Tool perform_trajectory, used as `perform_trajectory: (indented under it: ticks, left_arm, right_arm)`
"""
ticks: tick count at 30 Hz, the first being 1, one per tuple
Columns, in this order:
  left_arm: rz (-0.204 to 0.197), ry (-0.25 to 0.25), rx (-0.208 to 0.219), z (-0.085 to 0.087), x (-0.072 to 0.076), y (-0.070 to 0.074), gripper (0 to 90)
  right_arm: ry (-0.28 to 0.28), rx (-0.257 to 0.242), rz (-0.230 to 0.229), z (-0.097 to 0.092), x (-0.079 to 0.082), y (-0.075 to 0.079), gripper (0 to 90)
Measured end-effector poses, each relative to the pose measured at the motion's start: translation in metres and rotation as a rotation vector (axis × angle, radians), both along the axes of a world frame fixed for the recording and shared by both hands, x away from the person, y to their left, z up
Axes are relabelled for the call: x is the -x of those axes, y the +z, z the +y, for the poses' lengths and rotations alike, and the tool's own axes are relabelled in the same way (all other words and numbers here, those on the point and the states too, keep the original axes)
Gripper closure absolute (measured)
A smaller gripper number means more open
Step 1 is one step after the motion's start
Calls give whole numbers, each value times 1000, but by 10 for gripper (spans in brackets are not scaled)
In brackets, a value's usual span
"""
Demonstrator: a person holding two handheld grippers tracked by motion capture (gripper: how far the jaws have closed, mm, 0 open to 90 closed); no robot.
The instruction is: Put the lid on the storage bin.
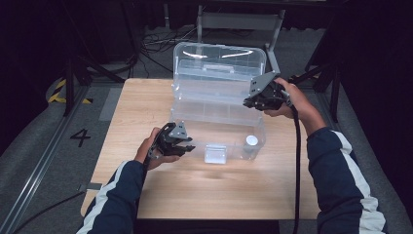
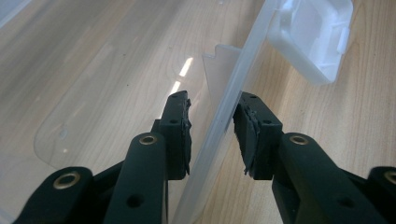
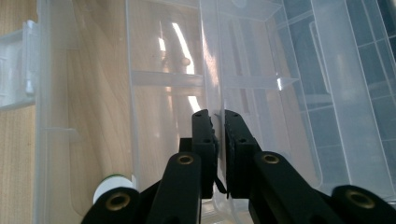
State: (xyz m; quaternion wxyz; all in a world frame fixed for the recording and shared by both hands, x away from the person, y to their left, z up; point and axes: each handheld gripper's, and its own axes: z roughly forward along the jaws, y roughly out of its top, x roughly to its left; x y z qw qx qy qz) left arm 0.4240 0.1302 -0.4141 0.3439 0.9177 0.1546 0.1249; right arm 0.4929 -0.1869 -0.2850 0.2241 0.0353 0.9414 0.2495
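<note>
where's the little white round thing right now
In the high view the small white round container stands inside the clear plastic box, in its front right corner, right of the front latch.

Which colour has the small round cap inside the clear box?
White cap, clearest in the high view.

A light wooden table [image 1: 195, 195]; on it stands a clear plastic box [image 1: 216, 114], lid raised.

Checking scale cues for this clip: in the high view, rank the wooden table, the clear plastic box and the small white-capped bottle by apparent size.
1. Wooden table
2. Clear plastic box, lid raised
3. White-capped bottle, inside the box
</note>
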Motion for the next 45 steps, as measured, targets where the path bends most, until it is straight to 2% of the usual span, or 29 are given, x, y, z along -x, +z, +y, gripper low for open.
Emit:
perform_trajectory:
  ticks: [15, 20, 40, 42, 45]
  left_arm:
    - [-11, 0, 0, 0, 1, 0, 657]
    - [-17, 0, 5, 0, 1, -1, 657]
    - [-21, 3, 18, 1, 2, -2, 645]
    - [-23, 0, 18, 1, 2, -2, 645]
    - [-27, -3, 21, 1, 2, -2, 644]
  right_arm:
    - [18, -26, 1, -4, 8, -5, 843]
    - [8, -48, 7, -6, 11, -7, 837]
    - [15, -77, 0, -9, 18, -12, 831]
    - [23, -107, 19, -12, 17, -13, 831]
    - [19, -110, 18, -12, 18, -14, 831]
